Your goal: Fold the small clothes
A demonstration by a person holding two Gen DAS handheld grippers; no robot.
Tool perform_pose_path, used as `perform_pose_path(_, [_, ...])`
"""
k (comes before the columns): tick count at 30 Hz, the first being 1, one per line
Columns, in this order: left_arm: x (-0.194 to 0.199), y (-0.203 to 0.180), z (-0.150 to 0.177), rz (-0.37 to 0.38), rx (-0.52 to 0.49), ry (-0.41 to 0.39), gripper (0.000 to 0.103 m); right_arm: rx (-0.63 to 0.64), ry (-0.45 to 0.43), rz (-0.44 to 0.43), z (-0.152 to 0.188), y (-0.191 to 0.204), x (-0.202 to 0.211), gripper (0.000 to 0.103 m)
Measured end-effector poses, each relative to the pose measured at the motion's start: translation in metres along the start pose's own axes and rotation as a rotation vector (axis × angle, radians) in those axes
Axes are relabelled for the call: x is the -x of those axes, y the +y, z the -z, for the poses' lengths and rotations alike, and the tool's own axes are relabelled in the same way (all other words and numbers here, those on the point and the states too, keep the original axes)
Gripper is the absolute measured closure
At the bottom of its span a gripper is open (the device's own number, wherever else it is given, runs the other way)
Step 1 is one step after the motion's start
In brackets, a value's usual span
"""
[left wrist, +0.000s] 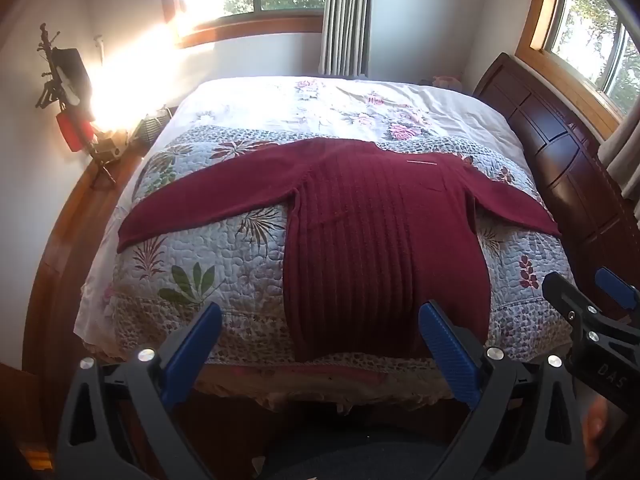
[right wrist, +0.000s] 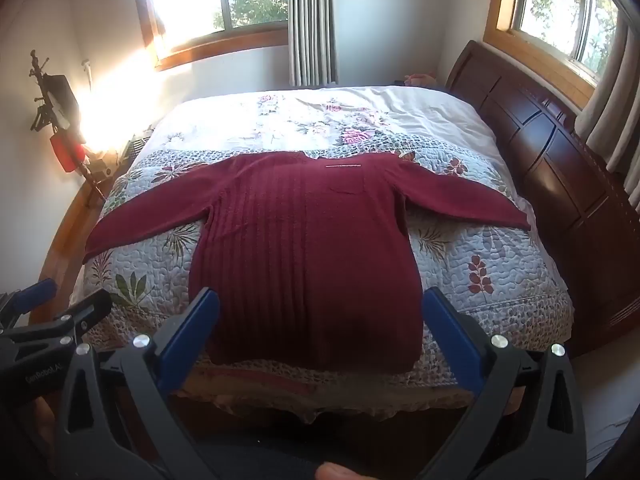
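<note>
A dark red knitted sweater (left wrist: 372,224) (right wrist: 308,240) lies flat on the bed with both sleeves spread out to the sides and its hem at the near edge. My left gripper (left wrist: 320,320) hovers open in front of the hem, nothing between its blue pads. My right gripper (right wrist: 320,308) is likewise open and empty, just short of the hem. In the left wrist view the right gripper (left wrist: 592,300) shows at the right edge; in the right wrist view the left gripper (right wrist: 56,300) shows at the left edge.
The bed carries a floral quilt (left wrist: 224,256) (right wrist: 480,264). A dark wooden headboard (left wrist: 560,148) (right wrist: 560,152) stands on the right. A stand with a camera rig (left wrist: 68,92) (right wrist: 56,112) is against the left wall. Windows and a curtain (right wrist: 312,20) are behind the bed.
</note>
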State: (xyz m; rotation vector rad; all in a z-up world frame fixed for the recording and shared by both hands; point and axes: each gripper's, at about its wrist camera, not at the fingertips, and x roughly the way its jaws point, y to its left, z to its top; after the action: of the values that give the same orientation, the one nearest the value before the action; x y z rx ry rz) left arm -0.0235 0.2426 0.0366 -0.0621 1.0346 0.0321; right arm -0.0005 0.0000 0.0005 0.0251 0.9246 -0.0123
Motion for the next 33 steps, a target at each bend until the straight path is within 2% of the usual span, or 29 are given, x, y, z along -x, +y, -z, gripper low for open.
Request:
perform_pose_path(14, [0.000, -0.007, -0.004, -0.006, -0.005, -0.001, 0.004, -0.002, 0.001, -0.014, 0.002, -0.001, 0.001, 0.003])
perform_pose_path(24, [0.000, -0.006, -0.006, -0.005, -0.006, -0.003, 0.004, -0.006, 0.003, -0.010, 0.010, -0.025, 0.013, 0.003])
perform_pose_path(26, [-0.001, -0.006, -0.006, -0.006, -0.005, -0.004, 0.004, -0.013, 0.006, 0.000, -0.002, -0.006, -0.001, 0.003])
perform_pose_path(33, [-0.003, -0.008, -0.006, -0.005, -0.002, -0.004, 0.004, -0.011, 0.008, 0.000, -0.002, -0.006, -0.002, 0.003])
